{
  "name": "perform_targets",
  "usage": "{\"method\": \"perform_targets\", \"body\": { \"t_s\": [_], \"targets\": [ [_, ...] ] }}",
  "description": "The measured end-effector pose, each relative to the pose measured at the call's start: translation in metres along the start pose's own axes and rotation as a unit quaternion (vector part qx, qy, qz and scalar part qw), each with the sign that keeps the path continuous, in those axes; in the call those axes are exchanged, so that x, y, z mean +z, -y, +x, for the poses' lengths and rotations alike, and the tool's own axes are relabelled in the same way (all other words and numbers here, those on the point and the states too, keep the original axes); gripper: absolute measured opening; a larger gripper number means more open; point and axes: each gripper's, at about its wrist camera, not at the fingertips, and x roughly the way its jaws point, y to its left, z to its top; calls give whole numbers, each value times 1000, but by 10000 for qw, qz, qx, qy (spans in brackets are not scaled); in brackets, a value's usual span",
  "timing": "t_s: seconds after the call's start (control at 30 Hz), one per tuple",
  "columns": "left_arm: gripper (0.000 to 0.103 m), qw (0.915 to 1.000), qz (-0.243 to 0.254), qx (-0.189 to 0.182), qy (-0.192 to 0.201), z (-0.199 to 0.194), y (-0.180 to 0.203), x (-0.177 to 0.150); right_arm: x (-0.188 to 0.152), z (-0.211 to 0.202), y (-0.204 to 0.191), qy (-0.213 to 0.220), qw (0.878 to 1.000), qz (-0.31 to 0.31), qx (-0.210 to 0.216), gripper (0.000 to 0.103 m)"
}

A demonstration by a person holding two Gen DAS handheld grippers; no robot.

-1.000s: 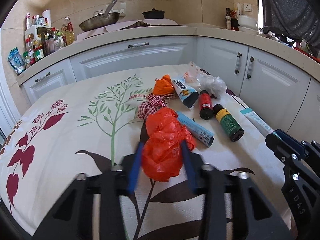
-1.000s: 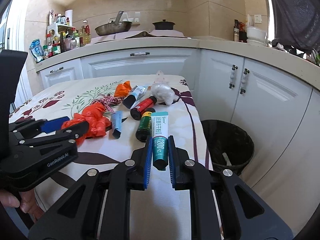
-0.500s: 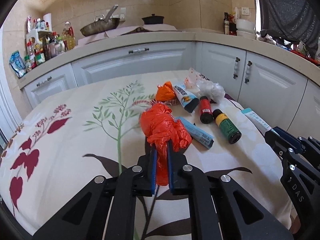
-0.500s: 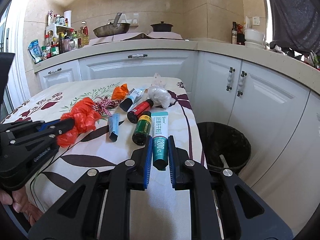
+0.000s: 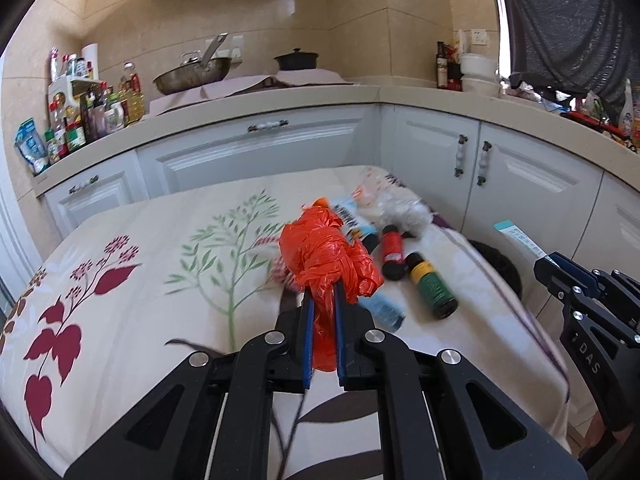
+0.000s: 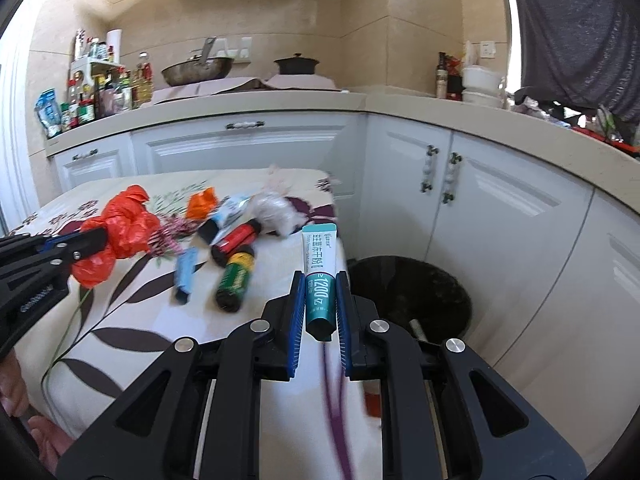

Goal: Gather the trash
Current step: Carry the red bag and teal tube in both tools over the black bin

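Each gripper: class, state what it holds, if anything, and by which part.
The left gripper pinches the orange plastic bag by its lower twisted end. The right gripper clamps the teal toothpaste tube near its cap end.

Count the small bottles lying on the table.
2. A red bottle lies beside the white crumpled bag; a green bottle with a yellow band lies just nearer the camera, close to the table edge. Others could hide behind the orange bag.

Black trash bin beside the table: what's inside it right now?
In the right wrist view the black trash bin shows a dark liner and one pale stick-like piece near its front rim. The right gripper, holding the toothpaste tube, covers its near edge; the bottom is too dark to read.
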Motion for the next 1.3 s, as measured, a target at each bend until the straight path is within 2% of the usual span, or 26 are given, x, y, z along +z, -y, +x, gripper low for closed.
{"method": "perform_targets", "body": {
  "t_s": [0.27, 0.57, 0.8, 1.03, 1.3],
  "targets": [
    [9, 9988, 192, -431, 97, 9, 34, 22, 14, 11, 43, 149, 9987, 165, -449, 15],
    [9, 9953, 446, -862, 59, 39, 97, 51, 29, 35, 86, 230, 9961, 285, -799, 15],
    [9, 9938, 503, -984, -76, 70, 137, 73, 38, 58, 118, 193, 9951, 382, -897, 15],
    [9, 9936, 596, -936, -225, 103, 174, 83, 42, 81, 143, 141, 9943, 461, -947, 15],
    [9, 9940, 613, -778, -460, 139, 194, 86, 42, 108, 168, 42, 9935, 618, -958, 15]
  ]
}}
